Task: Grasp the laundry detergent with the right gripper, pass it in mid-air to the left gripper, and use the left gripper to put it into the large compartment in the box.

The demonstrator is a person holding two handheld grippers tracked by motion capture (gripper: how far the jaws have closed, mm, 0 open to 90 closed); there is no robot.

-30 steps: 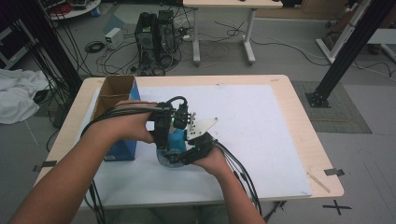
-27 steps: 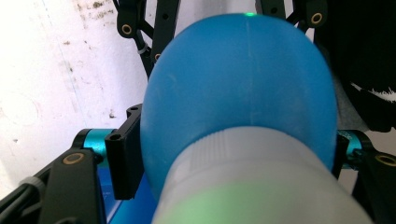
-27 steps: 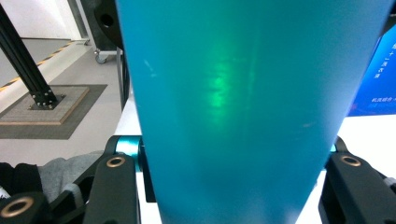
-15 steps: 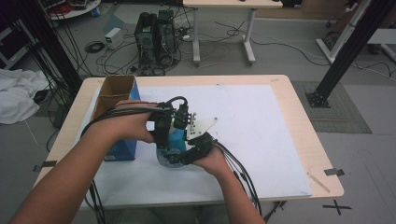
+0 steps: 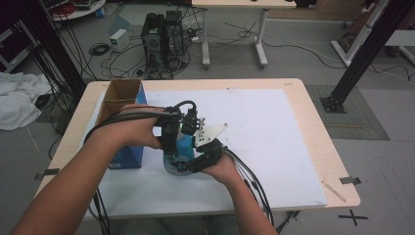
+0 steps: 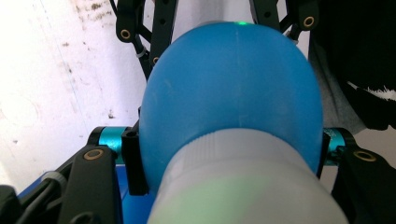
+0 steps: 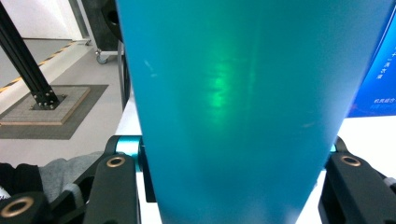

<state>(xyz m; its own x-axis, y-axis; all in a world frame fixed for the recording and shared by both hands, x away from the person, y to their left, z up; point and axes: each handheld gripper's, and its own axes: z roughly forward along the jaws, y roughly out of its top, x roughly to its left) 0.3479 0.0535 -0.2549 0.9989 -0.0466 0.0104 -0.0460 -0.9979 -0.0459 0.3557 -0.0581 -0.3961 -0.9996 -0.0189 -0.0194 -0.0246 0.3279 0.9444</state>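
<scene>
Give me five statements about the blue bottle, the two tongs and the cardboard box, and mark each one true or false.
1. The left tongs are closed on the blue bottle near its pale cap. True; its jaws have just been closing.
2. The right tongs hang open with nothing between the jaws. False: they grip the bottle's body.
3. The cardboard box stands at the left side of the table. True.
4. The bottle lies inside the box. False: it is held between both tongs, beside the box.
5. A white sheet covers most of the tabletop. True.
</scene>
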